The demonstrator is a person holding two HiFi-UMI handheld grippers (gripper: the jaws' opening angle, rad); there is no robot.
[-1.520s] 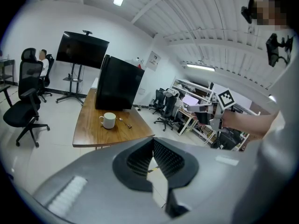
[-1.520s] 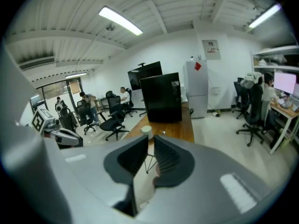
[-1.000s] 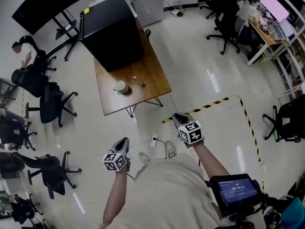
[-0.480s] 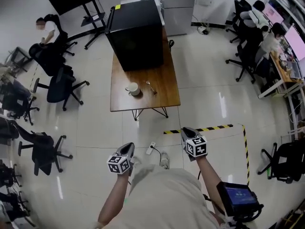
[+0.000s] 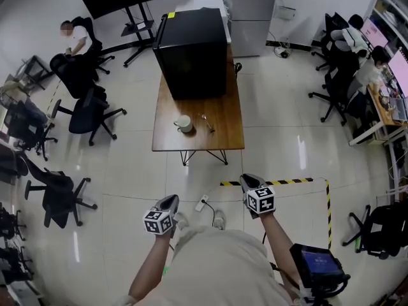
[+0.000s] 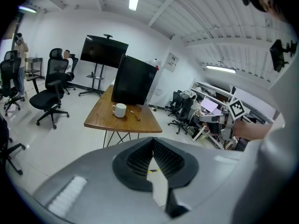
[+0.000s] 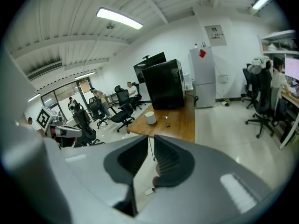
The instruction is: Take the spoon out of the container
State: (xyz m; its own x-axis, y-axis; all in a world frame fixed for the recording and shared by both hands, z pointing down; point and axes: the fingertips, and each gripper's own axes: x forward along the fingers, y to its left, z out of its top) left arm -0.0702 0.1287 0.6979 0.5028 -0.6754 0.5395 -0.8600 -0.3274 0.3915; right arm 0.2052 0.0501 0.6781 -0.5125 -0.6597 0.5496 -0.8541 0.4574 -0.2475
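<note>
Head view: mug (image 5: 183, 123) on the worktop (image 5: 223, 132), in front of a black cabinet (image 5: 191, 56). Spoon (image 5: 207, 122) lies flat just right of the mug, outside it. Left claw (image 5: 169, 201) and right claw (image 5: 247, 179) are held over the floor, well short of the worktop, forearms bent ahead of the torso, pointing forward and down. Only the gripper views resolve the jaws. Left: clenched tip to tip, empty. Right: a narrow slit apart, grasping nothing.
</note>
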